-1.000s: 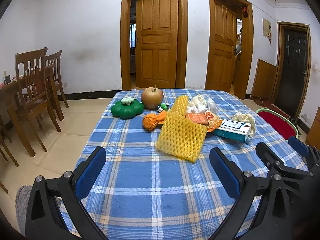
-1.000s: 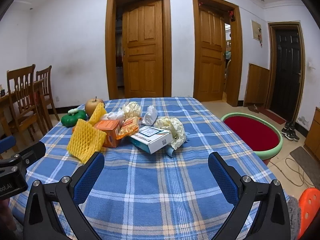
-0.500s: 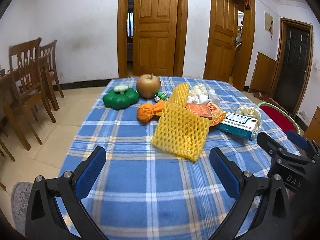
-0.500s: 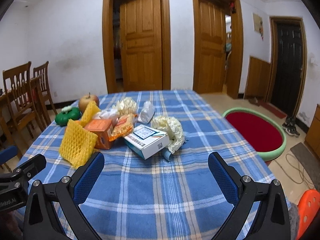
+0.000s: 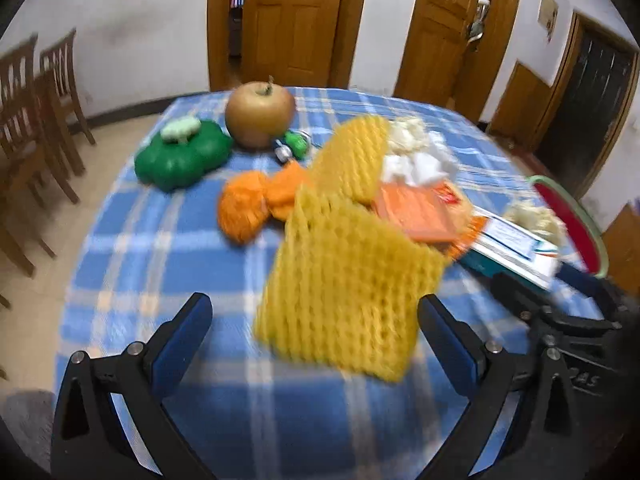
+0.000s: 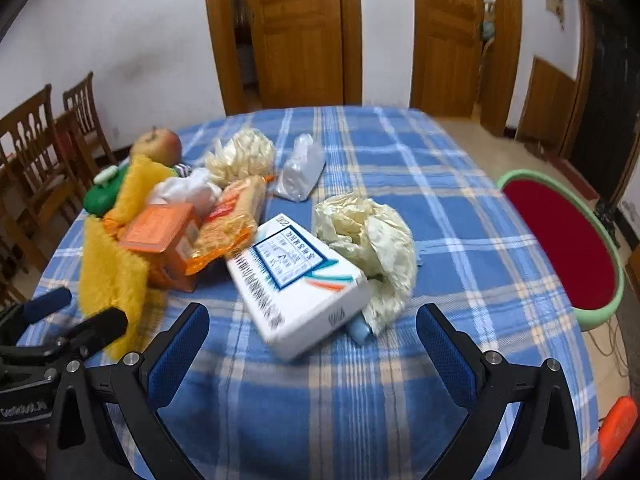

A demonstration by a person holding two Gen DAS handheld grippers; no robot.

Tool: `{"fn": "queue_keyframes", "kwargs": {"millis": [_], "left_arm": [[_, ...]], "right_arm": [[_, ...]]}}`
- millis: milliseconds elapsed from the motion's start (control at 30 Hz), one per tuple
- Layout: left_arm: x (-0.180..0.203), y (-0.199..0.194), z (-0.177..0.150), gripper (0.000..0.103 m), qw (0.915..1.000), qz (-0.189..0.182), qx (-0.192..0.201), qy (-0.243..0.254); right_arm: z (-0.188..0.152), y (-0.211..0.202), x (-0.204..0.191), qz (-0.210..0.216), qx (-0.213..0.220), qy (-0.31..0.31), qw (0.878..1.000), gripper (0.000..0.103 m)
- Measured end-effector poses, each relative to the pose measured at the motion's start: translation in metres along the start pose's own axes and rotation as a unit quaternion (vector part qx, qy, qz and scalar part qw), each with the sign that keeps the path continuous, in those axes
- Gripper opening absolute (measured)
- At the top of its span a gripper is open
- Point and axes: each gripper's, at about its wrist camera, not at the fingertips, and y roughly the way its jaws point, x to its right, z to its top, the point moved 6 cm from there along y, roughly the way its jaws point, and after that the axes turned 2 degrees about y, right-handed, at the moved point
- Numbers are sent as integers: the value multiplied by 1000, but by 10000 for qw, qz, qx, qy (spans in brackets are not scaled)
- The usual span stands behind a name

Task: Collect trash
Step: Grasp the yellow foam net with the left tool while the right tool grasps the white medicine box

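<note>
Both the left gripper (image 5: pixel 316 320) and right gripper (image 6: pixel 312 330) gape wide, empty, over a blue plaid tablecloth (image 6: pixel 400 380); trash heaped ahead: two yellow foam nets (image 5: pixel 344 284), one white carton (image 6: pixel 296 280) with blurred print, one orange box (image 6: pixel 160 232).

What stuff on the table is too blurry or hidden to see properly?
- White box: its label print is too small and motion-blurred to read in the right wrist view.
- Blue thing: mostly hidden under the crumpled pale bag and the box, right wrist view.
- Small green item by the apple: blurred in the left wrist view, hidden behind trash in the right.
</note>
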Motion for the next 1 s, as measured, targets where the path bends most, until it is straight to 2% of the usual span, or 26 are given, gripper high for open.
{"fn": "queue_keyframes", "kwargs": {"millis": [100,167,233,267,300,333,367,433,533,600,867,1000], "left_arm": [[1,9,6,101,9998,143,-66,150],[2,14,4,94,9996,38,-218,164],[7,15,2,72,9991,-249,-288,209],[11,12,1,65,9986,-340,-274,286],[14,8,0,49,9984,-339,-258,373],[19,4,0,34,9980,-306,-231,499],[25,0,-1,29,9972,-232,-192,681],[33,-4,-3,20,9957,-131,-152,901],[37,-9,-5,12,9947,-220,-148,995],[36,-11,-4,12,9950,-312,-200,926],[19,-16,-11,12,9956,-638,-537,429],[14,-29,-12,12,9968,-607,-362,374]], "right_arm": [[10,7,-1,-139,74,-86,9998,102],[13,10,-3,-76,82,-187,9998,93],[12,12,-6,51,39,-254,9997,83],[13,12,-7,77,40,-295,9995,76],[11,8,-11,117,77,-353,9993,72],[10,5,-15,164,115,-446,9988,63],[9,4,-18,190,117,-526,9984,49],[6,5,-21,204,50,-557,9982,38],[6,4,-23,383,78,-547,9977,20],[8,-1,-25,491,199,-545,9971,3],[11,-19,-47,908,497,-755,9918,0],[12,-26,-52,901,600,-817,9908,0]]}}
